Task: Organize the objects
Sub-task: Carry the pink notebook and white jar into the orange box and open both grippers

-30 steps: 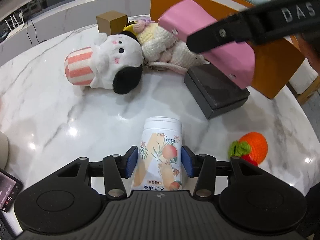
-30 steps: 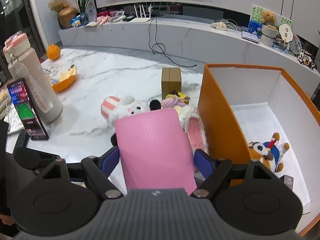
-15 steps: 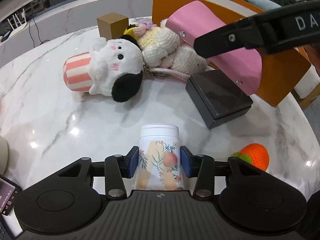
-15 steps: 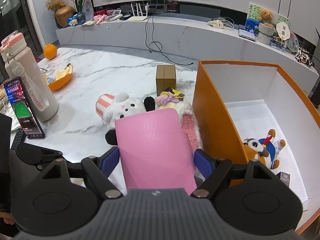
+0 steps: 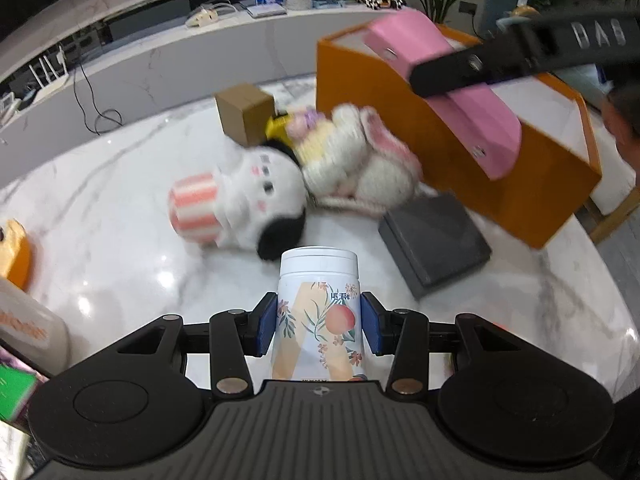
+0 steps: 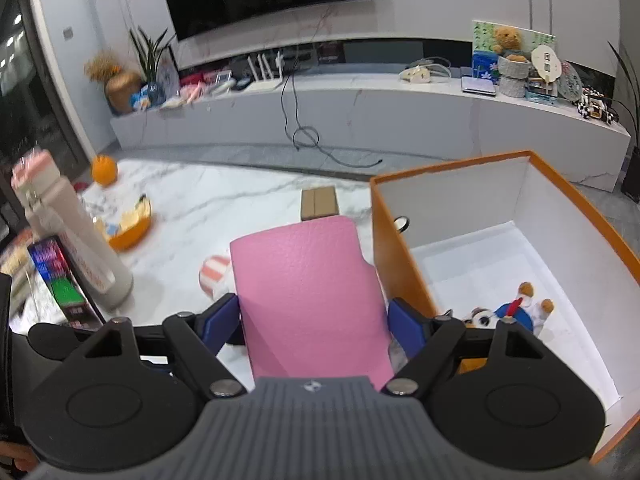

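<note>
The left gripper (image 5: pixel 319 328) is clamping a white jar (image 5: pixel 318 312) printed with peaches and flowers; its blue pads (image 5: pixel 267 323) are pressing the jar's sides at nine and three o'clock. The jar is standing upright between them, its white lid poking out toward twelve o'clock, above the marble table (image 5: pixel 120 248). The gripper is pointing steeply down at the tabletop.

The right gripper (image 6: pixel 314 322) is gripping a pink case (image 6: pixel 308 300), its fingers (image 6: pixel 406 326) spread wide and closing on the case's long edges. The case is running lengthways out from the palm toward twelve o'clock. In the left wrist view it is tilting over the near rim of the orange box (image 5: pixel 520 184), at about two o'clock. The right gripper is pointing moderately downward, with the box's white interior (image 6: pixel 500 248) at three o'clock holding a small plush toy (image 6: pixel 508 312).

At eleven o'clock of the jar, a white plush with a striped hat (image 5: pixel 240 204) is lying on its side.
</note>
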Available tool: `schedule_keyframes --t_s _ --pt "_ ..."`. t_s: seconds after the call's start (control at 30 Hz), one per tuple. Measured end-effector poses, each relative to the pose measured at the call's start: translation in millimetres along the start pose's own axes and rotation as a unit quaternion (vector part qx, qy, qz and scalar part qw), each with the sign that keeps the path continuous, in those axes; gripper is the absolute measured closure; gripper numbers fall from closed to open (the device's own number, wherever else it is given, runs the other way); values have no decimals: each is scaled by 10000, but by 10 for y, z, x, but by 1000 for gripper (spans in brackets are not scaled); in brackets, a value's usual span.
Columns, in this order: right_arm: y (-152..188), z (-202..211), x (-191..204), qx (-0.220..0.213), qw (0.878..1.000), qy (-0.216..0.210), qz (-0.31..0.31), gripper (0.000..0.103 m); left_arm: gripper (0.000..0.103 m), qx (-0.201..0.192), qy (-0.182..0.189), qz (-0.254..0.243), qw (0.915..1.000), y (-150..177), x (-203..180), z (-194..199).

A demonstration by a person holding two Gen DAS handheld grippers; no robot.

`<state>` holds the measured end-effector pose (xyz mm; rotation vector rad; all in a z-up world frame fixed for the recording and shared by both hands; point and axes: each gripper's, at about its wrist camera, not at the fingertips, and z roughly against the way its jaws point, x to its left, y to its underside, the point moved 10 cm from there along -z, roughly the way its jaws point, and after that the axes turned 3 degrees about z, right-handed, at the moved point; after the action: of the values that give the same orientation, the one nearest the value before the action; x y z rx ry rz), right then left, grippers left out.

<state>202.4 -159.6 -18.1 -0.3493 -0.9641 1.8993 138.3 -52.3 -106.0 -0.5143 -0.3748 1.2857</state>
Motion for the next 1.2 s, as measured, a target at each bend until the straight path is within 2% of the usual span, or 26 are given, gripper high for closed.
schedule_keyframes --t_s 0.37,0.63,0.83,1.2 --pt "-156 354 -602 -542 9952 126 -807 21 52 -526 -147 -199 9983 -860 -290 274" --pt "-110 513 -1243 -745 9851 594 -1430 21 52 -749 -100 -582 9954 -1373 -779 255" --pt "-15 538 -1573 -741 9764 918 -1812 21 52 -832 -8 -692 9941 -1605 -1036 97" --pt "68 515 -1791 -750 9695 1058 -2082 21 52 -751 -167 -672 9948 -1856 -1245 -284"
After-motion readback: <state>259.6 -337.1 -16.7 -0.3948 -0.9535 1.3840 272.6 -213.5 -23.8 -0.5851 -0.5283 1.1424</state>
